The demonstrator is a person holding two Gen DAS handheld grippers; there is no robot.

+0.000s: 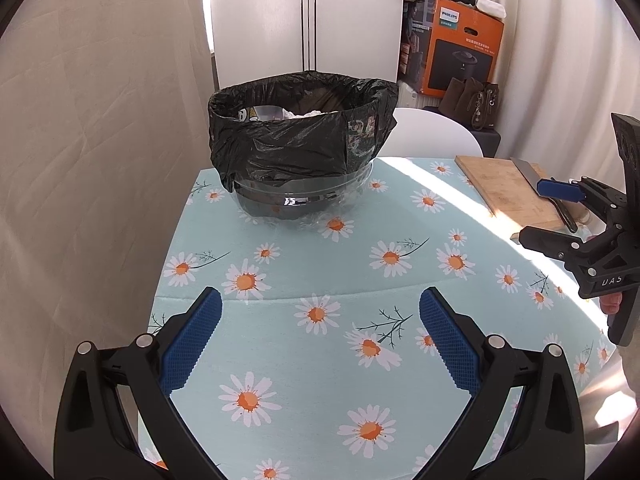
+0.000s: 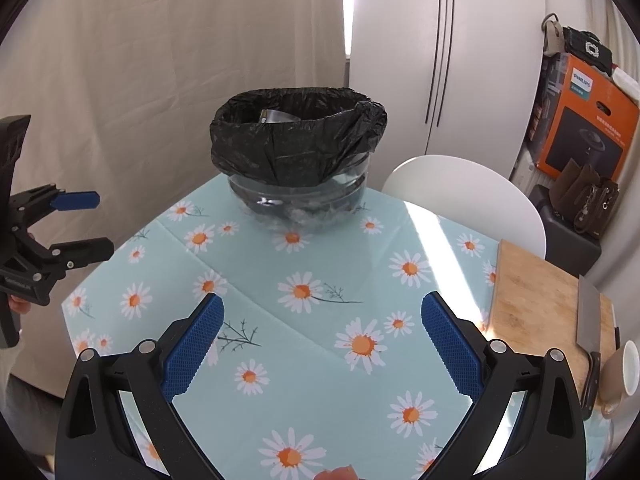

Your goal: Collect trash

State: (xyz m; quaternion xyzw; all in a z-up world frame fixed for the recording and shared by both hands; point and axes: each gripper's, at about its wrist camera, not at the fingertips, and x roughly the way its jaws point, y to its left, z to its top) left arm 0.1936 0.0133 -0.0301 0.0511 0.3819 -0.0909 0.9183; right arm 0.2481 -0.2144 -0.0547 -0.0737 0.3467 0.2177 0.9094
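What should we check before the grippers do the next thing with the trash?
1. Left hand-held gripper open, holding nothing: ok.
2. Right hand-held gripper open, holding nothing: ok.
3. Black bag open at the top, folded over the clear bin's rim: ok.
4. Room left in the bag: cannot tell; some trash already shows inside.
5. Loose trash left on the daisy tablecloth: none shows, but an orange scrap at the right view's bottom edge: cannot tell.
6. Knife lies on the cutting board, away from the bin: ok.
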